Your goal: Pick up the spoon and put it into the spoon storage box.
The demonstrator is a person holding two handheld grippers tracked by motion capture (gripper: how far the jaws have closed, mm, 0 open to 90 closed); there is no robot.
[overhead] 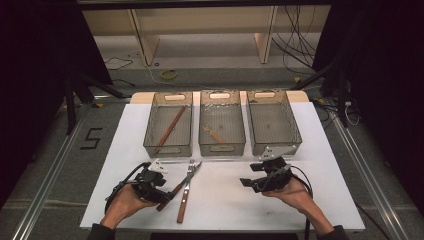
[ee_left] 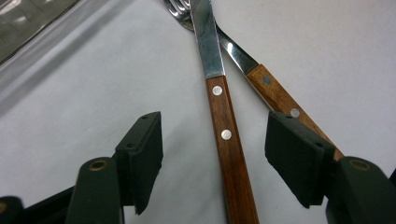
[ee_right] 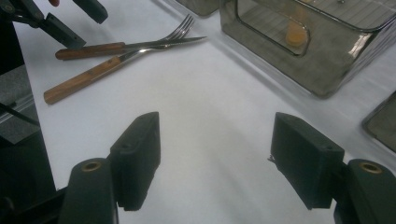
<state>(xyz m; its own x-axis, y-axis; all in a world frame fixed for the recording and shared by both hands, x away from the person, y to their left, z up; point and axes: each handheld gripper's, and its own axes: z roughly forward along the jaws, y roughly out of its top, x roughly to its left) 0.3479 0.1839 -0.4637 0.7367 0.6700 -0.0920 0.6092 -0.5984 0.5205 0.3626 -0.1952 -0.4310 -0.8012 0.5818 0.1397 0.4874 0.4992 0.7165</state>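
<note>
Knife: the knife (ee_left: 224, 126) lies on the white table (overhead: 225, 195) with its wooden handle between the jaws of the left gripper (overhead: 159, 186); the pads stand clear of the wood on both sides, and the blade runs away from the gripper.
Fork: the fork (ee_left: 275, 95) lies just beyond the knife and crosses under its blade; its wooden handle passes behind the pad on the right of the left gripper view, and whether pad and handle touch cannot be told.
Around: past the blade tips, three clear bins stand in a row at the far edge of the table; the left bin (overhead: 168, 125) holds a pair of chopsticks (overhead: 170, 129), the middle bin (overhead: 222, 122) a small wooden utensil (overhead: 214, 133), and the right bin (overhead: 273, 120) is beyond the right gripper (overhead: 248, 183).
In the way: only the fork handle crowds the grip on the knife.
High view: both hands, the two grippers well apart, and all three bins.
Left gripper view: the rivets in both handles and the gap at each pad.
Right gripper view: knife and fork crossed far off to its left, with the left gripper's jaw tips at their handle ends, and a bin wall to its right.
Left gripper: partly open, holding nothing.
Right gripper: wide open over bare table, touching nothing.
</note>
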